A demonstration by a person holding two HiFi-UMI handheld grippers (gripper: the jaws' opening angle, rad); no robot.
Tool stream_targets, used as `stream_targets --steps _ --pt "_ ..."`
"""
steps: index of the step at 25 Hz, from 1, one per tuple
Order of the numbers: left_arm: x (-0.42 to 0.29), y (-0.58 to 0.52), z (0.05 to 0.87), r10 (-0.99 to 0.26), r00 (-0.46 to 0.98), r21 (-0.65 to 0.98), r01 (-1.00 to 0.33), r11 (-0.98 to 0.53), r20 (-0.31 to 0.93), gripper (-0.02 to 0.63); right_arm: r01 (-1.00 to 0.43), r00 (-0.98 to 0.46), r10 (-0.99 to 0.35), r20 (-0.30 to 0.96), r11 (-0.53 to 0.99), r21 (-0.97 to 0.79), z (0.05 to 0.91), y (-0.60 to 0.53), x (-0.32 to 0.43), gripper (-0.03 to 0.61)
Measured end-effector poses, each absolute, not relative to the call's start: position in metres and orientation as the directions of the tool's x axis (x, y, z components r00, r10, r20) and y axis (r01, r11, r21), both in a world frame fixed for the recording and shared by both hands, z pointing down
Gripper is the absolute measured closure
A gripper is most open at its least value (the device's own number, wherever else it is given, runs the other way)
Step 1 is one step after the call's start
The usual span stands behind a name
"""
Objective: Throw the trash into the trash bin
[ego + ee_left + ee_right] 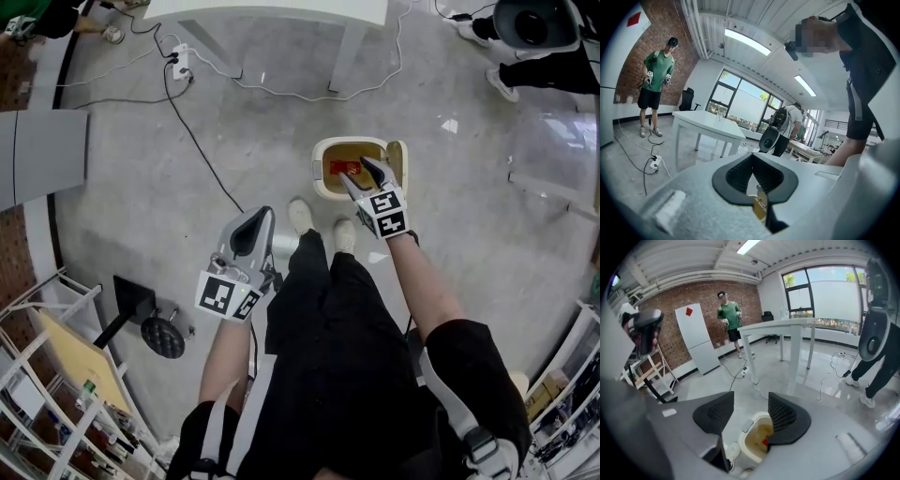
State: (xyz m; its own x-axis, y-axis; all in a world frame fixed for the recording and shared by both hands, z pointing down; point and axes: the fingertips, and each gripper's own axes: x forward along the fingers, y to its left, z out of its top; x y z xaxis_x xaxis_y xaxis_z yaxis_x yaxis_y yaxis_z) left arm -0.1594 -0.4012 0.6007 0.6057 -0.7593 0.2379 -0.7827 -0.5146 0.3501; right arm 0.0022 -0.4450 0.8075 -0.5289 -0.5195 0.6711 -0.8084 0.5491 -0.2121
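Head view showed one red piece of trash [345, 168] lying inside the single trash bin [321, 178], perhaps on top of other waste, though the murk hid that. The right tongs [361, 172] hung just above the bin's opening, spread and empty. The left tongs [255, 223], pressed together on nothing, sat well apart from the bin. The risk I judged was that the right tongs, if pulled back low, could catch the rim and tip the bin. Two tongs in all.

A lab-like workroom is indicated by a polished concrete floor [469, 234], cables [202, 150] and a power strip [180, 62] trailed at eleven o'clock in the head view, racks [56, 375] at seven o'clock, plus a brick wall [701, 292] and large windows [834, 294].
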Motion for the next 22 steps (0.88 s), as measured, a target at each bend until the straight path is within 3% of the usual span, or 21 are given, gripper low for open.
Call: stream_targets --steps 9,22 --pt "-0.136 -0.397 0.546 -0.821 0.555 0.296 -0.813 -0.501 0.135 0.614 -0.813 -0.577 -0.724 0.377 0.553 -0.181 0.647 -0.442 0.061 0.468" --pt "-0.107 -0.36 0.468 -0.858 0.513 0.249 -0.829 -0.5 -0.014 0.614 -0.864 -0.488 -0.871 0.056 0.473 -0.172 0.501 -0.4 0.179 0.532"
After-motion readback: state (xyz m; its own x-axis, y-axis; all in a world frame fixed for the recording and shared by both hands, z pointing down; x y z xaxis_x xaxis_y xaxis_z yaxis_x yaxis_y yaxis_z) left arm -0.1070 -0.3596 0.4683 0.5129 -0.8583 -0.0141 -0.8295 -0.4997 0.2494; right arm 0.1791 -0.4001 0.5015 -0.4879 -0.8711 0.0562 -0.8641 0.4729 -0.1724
